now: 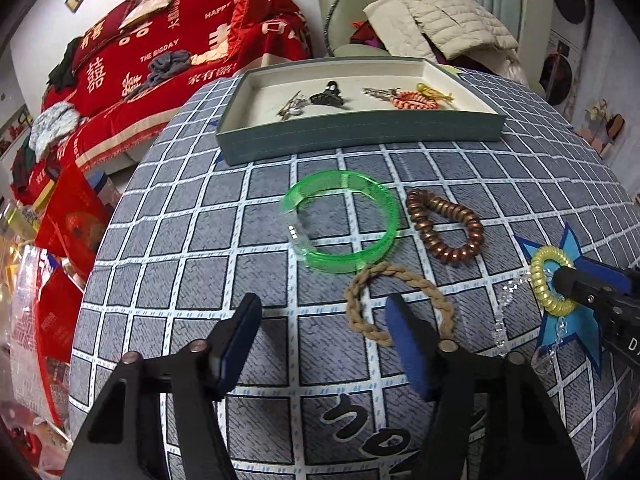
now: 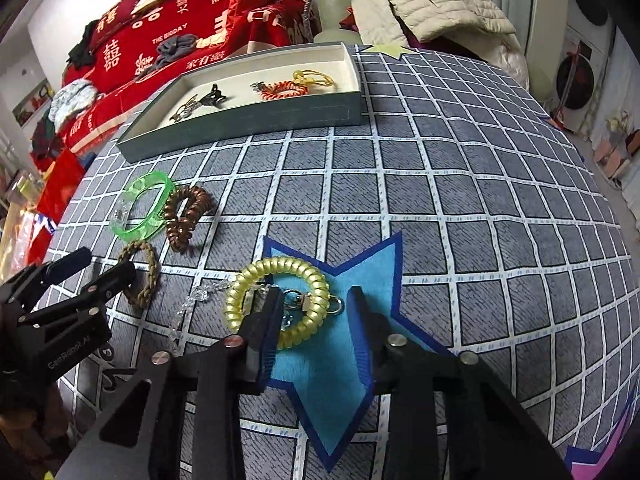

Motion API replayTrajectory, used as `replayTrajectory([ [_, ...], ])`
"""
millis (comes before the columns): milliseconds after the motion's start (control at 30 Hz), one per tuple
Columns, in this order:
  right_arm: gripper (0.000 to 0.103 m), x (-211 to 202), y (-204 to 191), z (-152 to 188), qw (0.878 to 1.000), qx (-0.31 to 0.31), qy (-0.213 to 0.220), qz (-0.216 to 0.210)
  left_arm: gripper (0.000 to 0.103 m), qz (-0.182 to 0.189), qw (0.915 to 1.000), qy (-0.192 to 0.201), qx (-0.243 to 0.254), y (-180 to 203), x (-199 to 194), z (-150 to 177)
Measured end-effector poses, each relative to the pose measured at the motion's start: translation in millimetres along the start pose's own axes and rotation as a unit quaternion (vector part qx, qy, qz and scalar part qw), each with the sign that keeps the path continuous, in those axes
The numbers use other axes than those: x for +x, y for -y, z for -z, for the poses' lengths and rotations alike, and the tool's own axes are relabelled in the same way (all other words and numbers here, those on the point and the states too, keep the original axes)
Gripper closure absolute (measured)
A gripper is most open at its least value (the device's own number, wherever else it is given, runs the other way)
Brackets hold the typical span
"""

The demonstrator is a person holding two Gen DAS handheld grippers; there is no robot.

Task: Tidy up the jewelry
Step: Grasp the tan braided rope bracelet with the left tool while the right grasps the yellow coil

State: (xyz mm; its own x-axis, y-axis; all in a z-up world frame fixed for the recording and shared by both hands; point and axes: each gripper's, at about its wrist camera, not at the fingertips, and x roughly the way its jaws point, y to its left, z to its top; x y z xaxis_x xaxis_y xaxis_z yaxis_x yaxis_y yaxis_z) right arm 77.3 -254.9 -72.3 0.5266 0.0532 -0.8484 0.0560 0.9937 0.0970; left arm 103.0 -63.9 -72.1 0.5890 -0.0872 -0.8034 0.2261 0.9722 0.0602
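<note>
A green bangle [image 1: 344,222], a brown coil band [image 1: 444,226] and a tan braided band [image 1: 396,304] lie on the checked cloth. My left gripper [image 1: 322,308] is open, its right finger over the braided band. A yellow coil band [image 2: 278,306] with a metal clasp lies on a blue star patch [image 2: 332,360], with a clear bead chain [image 2: 192,304] beside it. My right gripper [image 2: 314,294] is open, its left finger inside the yellow coil's ring. A teal tray [image 1: 360,136] at the back holds several clips and bands.
The table [image 2: 460,200] is round and drops off on all sides. A red-covered sofa [image 1: 168,60] stands behind left, and a chair with a beige jacket [image 1: 440,20] behind right. Red bags [image 1: 68,220] lie on the floor left.
</note>
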Motion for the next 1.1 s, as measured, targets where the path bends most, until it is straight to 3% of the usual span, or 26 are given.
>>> replayTrajectory([
  [67, 0.080, -1.0, 0.1, 0.5, 1.000, 0.000, 0.002, -0.001, 0.033, 0.009, 0.9999, 0.001, 0.007, 2.4, -0.9, -0.1],
  [133, 0.087, -2.3, 0.2, 0.9, 1.000, 0.002, 0.003, -0.005, 0.056, 0.018, 0.9997, 0.002, 0.017, 6.2, -2.5, 0.1],
  [167, 0.093, -3.1, 0.8, 1.2, 1.000, 0.003, 0.003, -0.008, 0.060, 0.022, 0.9995, 0.002, 0.024, 8.7, -3.0, 0.1],
  [200, 0.093, -3.6, 1.5, 1.6, 1.000, 0.005, 0.003, -0.010, 0.074, 0.026, 0.9993, 0.002, 0.027, 10.6, -3.1, 0.2],
  [467, 0.093, -16.1, 12.4, 1.3, 0.999, 0.032, 0.016, -0.029, 0.075, 0.081, 0.9967, 0.004, 0.002, -3.2, -12.3, 4.1],
  [1100, 0.092, -46.0, 13.9, -14.3, 0.996, 0.050, 0.049, -0.062, 0.075, 0.105, 0.9931, 0.049, -0.014, -28.4, -56.5, -10.2],
])
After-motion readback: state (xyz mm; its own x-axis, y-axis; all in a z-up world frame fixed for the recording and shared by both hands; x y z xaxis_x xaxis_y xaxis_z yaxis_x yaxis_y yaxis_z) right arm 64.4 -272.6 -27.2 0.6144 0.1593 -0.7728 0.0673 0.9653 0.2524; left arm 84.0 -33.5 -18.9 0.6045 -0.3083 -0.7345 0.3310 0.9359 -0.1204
